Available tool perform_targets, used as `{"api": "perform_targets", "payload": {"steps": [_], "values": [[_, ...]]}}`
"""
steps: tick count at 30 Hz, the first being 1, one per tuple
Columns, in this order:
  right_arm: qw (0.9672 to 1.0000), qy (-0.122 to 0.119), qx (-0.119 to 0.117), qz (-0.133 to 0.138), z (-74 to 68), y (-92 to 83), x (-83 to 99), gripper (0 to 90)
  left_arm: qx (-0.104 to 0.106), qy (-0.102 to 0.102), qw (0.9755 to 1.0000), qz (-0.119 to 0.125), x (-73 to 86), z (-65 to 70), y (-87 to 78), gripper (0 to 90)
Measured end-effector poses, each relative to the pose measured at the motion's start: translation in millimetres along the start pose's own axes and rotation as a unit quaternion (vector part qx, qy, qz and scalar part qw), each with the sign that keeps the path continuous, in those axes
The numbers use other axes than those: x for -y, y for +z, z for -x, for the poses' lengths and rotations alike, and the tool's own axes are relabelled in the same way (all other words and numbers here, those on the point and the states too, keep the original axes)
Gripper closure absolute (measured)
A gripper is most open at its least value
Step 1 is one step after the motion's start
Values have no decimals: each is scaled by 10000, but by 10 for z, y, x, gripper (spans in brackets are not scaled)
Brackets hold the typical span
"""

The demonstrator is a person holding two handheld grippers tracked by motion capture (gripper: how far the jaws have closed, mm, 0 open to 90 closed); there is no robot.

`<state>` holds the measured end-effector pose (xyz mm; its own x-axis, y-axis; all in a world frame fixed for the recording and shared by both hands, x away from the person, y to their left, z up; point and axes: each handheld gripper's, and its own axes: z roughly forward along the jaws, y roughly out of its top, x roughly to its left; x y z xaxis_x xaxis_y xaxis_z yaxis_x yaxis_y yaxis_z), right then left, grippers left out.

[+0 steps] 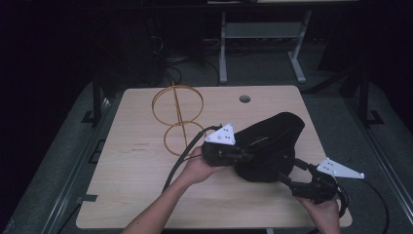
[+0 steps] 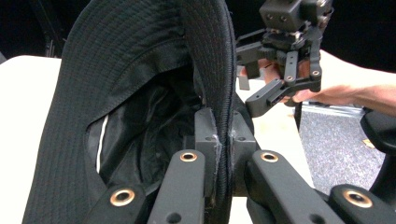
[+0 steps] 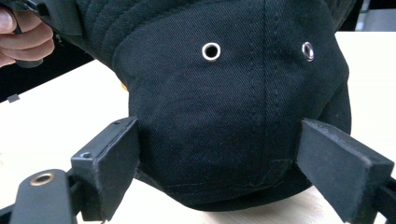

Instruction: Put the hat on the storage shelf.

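A black bucket hat (image 1: 270, 146) is held up off the middle of the wooden table (image 1: 141, 195). My left gripper (image 1: 246, 157) is shut on the hat's stitched brim (image 2: 212, 60), which is pinched between its jaws (image 2: 223, 137). In the left gripper view the hat's dark inside (image 2: 140, 126) faces the camera. My right gripper (image 1: 291, 171) is open at the hat's near right side. In the right gripper view its pads (image 3: 114, 158) stand on both sides of the hat's crown (image 3: 224, 93), which has two metal eyelets; touch cannot be told.
A gold wire stand (image 1: 178, 117) made of two rings on a rod sits at the table's back left. A round cable hole (image 1: 245, 99) is near the far edge. A grey desk frame (image 1: 263, 34) stands on the floor beyond the table.
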<state>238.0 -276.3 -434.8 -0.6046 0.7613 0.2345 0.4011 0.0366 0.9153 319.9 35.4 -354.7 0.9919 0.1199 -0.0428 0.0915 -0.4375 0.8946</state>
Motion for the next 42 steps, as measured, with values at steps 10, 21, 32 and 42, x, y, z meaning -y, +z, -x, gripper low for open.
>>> {"api": "perform_targets", "payload": {"steps": [10,21,32,42], "values": [[9997,-65,-200,102,62,105,70,500,84,-1,10000,-11,-4,14,41,861],[9981,-422,-246,369,18,37,37,839,-17,196,9997,-121,-21,98,11,857],[9973,-514,-329,415,-33,-22,-104,858,-132,334,9991,-243,-6,141,-76,856],[9964,-667,-400,350,-60,-76,-274,867,-419,317,9977,-435,44,108,-193,753]]}}
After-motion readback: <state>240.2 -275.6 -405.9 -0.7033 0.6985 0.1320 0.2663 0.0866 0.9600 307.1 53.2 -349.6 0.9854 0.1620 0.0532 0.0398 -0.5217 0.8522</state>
